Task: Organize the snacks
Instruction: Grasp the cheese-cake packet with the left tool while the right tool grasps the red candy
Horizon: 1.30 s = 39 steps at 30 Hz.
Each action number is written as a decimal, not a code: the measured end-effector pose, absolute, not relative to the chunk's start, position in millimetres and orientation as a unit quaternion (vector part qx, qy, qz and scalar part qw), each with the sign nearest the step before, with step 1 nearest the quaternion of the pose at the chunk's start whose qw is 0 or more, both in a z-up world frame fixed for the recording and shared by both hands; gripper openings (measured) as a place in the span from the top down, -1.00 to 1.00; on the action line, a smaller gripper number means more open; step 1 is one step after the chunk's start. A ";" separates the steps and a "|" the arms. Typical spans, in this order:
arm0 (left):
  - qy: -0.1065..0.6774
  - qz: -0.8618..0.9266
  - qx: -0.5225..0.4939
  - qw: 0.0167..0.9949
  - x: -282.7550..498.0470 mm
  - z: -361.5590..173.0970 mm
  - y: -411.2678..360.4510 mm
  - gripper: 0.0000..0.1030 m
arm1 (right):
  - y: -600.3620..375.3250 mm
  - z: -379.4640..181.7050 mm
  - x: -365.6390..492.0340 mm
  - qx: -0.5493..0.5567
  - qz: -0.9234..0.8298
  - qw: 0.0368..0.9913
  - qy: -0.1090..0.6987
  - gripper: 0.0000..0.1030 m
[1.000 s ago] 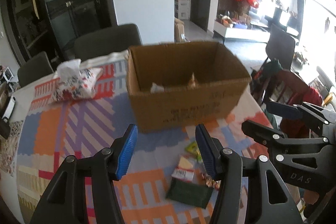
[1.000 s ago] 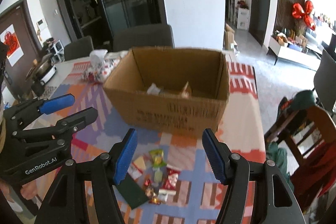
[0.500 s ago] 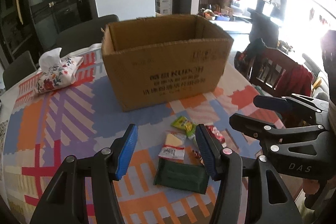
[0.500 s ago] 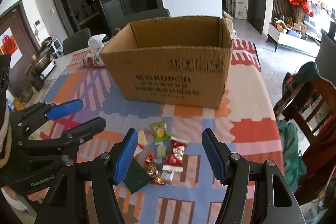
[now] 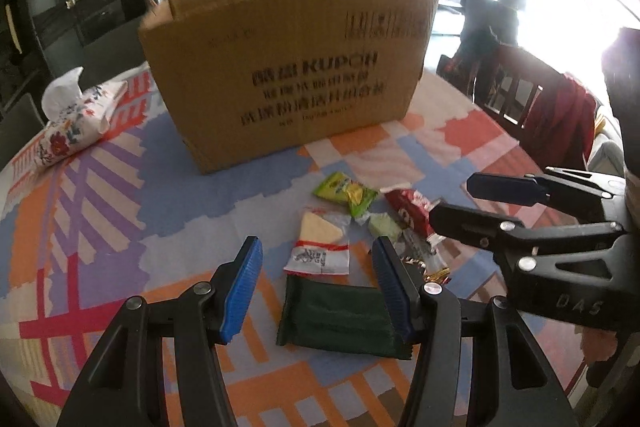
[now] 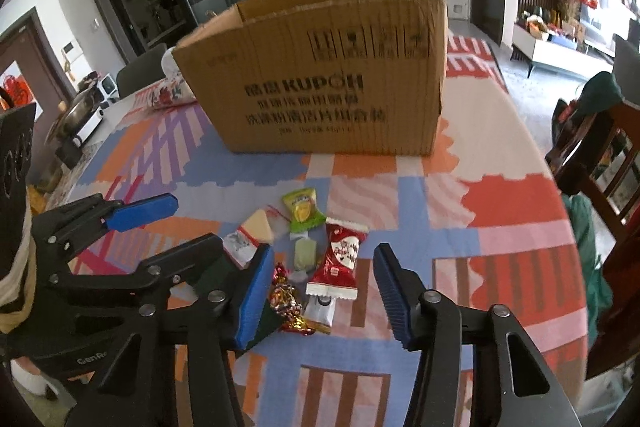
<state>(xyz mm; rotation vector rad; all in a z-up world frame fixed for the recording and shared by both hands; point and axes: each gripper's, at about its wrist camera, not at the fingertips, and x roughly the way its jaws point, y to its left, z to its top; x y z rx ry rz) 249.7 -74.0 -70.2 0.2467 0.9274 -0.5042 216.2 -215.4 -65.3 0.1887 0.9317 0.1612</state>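
Note:
A brown cardboard box (image 5: pixel 288 75) (image 6: pixel 332 79) stands on the patterned tablecloth. In front of it lies a small heap of snacks: a dark green packet (image 5: pixel 340 323), a white packet with a yellow wedge (image 5: pixel 320 243) (image 6: pixel 252 231), a green candy (image 5: pixel 344 189) (image 6: pixel 302 209), a red packet (image 6: pixel 340 259) (image 5: pixel 412 209) and foil sweets (image 6: pixel 286 301). My left gripper (image 5: pixel 316 291) is open, low over the dark green and white packets. My right gripper (image 6: pixel 324 291) is open, low over the red packet and foil sweets. Both are empty.
A floral tissue pouch (image 5: pixel 76 125) lies left of the box. Dark wooden chairs (image 6: pixel 592 163) stand at the table's right edge, one draped with a red garment (image 5: pixel 560 123). A pot and appliances (image 6: pixel 80 115) sit at the far left. The table edge is close below the grippers.
Both grippers have come down and forward towards the snack heap. The box interior has gone out of sight and only its front wall shows. Both stay open.

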 end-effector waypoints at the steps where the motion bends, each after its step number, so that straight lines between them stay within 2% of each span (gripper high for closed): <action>1: 0.445 -0.242 0.120 0.854 250.7 -75.0 -75.3 -0.09 | -216.7 -69.5 217.4 0.097 0.079 0.884 0.451 0.03; 7: 0.459 -0.247 0.122 0.845 259.2 -92.8 -80.7 -0.09 | -222.7 -88.1 223.9 0.125 0.084 0.871 0.467 0.15; 20: 0.475 -0.240 0.111 0.839 283.6 -113.2 -92.9 -0.08 | -227.7 -104.4 236.7 0.155 0.083 0.861 0.477 0.25; 25: 0.479 -0.234 0.105 0.840 288.0 -117.0 -89.2 0.07 | -227.6 -106.8 241.6 0.154 0.084 0.860 0.479 0.33; 27: 0.479 -0.231 0.100 0.841 288.9 -117.0 -88.9 0.22 | -226.8 -108.2 243.2 0.155 0.084 0.859 0.481 0.34; 29: 0.478 -0.230 0.097 0.842 289.8 -115.9 -87.1 0.28 | -225.9 -110.2 244.6 0.157 0.085 0.857 0.484 0.39; 39: 0.466 -0.227 0.077 0.852 286.1 -99.2 -81.7 0.34 | -224.7 -103.9 240.8 0.149 0.080 0.865 0.473 0.45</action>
